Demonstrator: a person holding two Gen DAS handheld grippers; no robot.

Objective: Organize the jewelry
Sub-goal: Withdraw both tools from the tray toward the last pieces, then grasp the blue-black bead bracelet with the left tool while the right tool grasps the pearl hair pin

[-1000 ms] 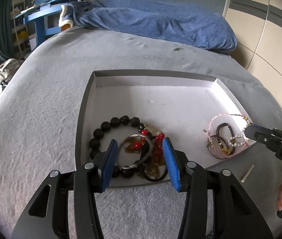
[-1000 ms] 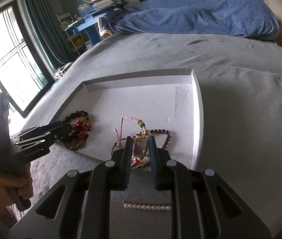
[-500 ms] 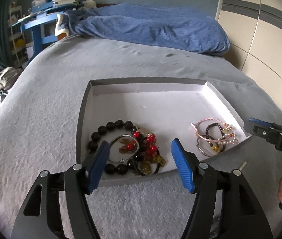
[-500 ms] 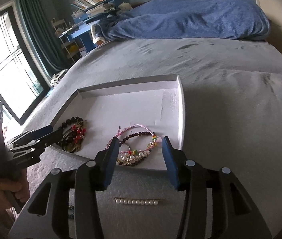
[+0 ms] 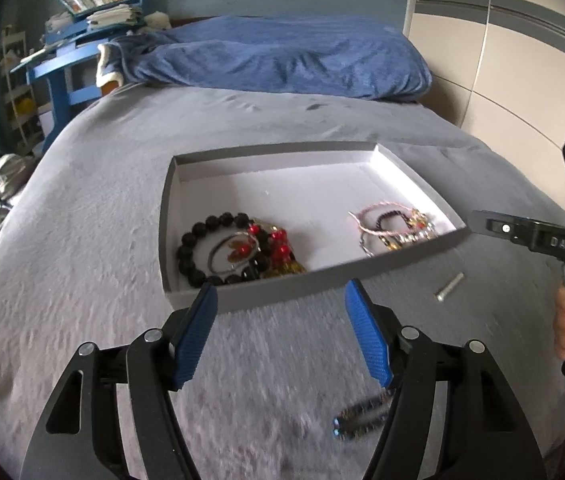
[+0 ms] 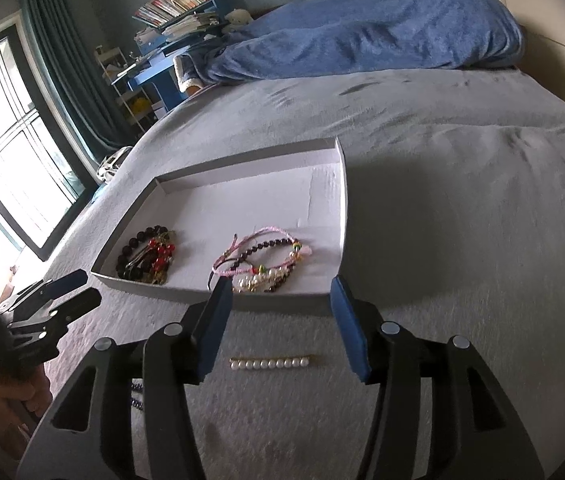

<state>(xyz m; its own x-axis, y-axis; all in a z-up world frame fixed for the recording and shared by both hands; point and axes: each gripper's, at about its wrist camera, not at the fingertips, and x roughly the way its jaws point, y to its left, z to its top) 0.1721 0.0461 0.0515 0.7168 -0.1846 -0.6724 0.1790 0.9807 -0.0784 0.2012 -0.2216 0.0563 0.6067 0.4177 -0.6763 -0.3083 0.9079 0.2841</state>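
Both the left gripper (image 5: 278, 330) and the right gripper (image 6: 276, 326) have just been opening and hold nothing, because the bracelets (image 6: 260, 266) lie in the tray (image 6: 344, 216) near the bed's (image 6: 462, 220) front edge.

In the shallow grey cardboard tray (image 6: 340, 216): two heaps of beaded bracelets (image 6: 148, 256) (image 6: 260, 264). Before it: one pearl hair clip (image 6: 270, 363), one dark beaded piece (image 5: 362, 414).

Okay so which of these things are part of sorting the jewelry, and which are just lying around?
Part of the job:
tray
black bead bracelet pile
pink and pearl bracelet pile
pearl clip
dark clip

Just lying about:
blue blanket
bookshelf
curtain
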